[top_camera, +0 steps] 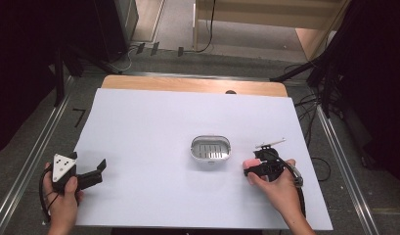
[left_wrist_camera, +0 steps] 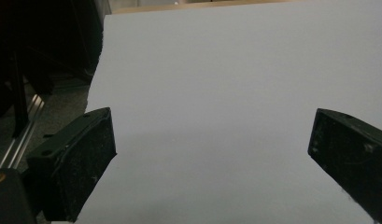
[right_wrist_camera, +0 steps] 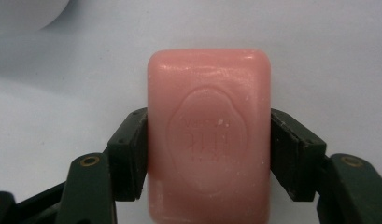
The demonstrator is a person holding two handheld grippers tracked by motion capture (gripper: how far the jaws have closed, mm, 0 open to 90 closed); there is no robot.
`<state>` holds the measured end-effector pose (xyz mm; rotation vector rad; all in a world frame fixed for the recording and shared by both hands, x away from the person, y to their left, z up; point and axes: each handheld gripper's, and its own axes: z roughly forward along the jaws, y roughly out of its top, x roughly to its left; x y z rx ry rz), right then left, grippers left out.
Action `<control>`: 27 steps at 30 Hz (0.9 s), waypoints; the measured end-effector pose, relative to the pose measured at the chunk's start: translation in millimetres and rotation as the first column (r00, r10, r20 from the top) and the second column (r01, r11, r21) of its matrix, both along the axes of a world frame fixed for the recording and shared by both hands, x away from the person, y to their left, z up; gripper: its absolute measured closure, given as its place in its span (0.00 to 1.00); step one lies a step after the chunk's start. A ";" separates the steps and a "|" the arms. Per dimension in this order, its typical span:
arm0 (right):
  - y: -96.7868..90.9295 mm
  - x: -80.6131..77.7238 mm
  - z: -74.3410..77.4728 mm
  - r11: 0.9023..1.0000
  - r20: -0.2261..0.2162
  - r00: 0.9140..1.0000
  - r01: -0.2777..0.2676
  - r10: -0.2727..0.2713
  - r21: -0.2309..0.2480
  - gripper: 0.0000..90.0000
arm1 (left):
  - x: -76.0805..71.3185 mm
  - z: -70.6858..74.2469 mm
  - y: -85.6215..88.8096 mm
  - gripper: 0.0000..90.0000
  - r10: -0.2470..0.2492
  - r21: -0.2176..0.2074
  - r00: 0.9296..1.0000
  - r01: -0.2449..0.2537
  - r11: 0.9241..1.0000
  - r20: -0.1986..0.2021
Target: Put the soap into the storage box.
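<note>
A pink bar of soap (right_wrist_camera: 209, 84) with a stamped oval mark lies on the white sheet, and my right gripper (right_wrist_camera: 209, 140) is shut on it, one pad pressing each long side. In the high view the soap (top_camera: 250, 163) and the right gripper (top_camera: 255, 165) sit just right of a small oval metal soap dish (top_camera: 211, 149) with a slotted floor. Far off at the table's near left corner, my left gripper (top_camera: 97, 171) rests in a hand. Its jaws stand wide apart over bare sheet, and the left gripper (left_wrist_camera: 212, 149) has nothing between them.
A white sheet (top_camera: 153, 122) covers most of the wooden table (top_camera: 188, 84). The dish's pale rim (right_wrist_camera: 25, 14) shows beyond the soap. Metal rails run along both table sides, with cables and dark stands on the floor behind.
</note>
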<state>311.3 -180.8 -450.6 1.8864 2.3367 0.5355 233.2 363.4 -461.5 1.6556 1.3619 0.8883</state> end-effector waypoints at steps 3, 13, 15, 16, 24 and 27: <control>-0.5 0.7 0.6 0.999 0.004 0.999 -0.033 0.033 -0.010 0.42 | 0.2 -0.1 0.0 0.01 0.001 -0.001 1.000 -0.001 1.000 0.000; -3.8 4.7 2.1 0.985 0.037 0.984 -0.172 0.173 -0.010 0.43 | -0.1 0.1 0.0 0.01 0.002 0.001 1.000 -0.002 1.000 -0.001; -4.7 5.2 3.1 0.980 0.045 0.979 -0.201 0.201 -0.006 0.43 | -0.1 0.1 0.1 0.01 0.001 0.001 1.000 -0.001 1.000 -0.002; -5.4 5.1 4.0 0.977 0.052 0.975 -0.215 0.215 -0.001 0.43 | -0.1 0.1 0.1 0.01 0.002 0.001 1.000 -0.002 1.000 -0.001; -8.1 5.1 13.3 0.951 0.120 0.944 -0.306 0.309 -0.042 0.43 | 0.0 0.0 0.1 0.01 0.002 0.001 1.000 -0.002 1.000 -0.001; -11.5 6.9 19.9 0.937 0.144 0.926 -0.346 0.348 -0.040 0.43 | 0.0 0.1 0.2 0.01 0.004 -0.001 1.000 -0.004 1.000 -0.001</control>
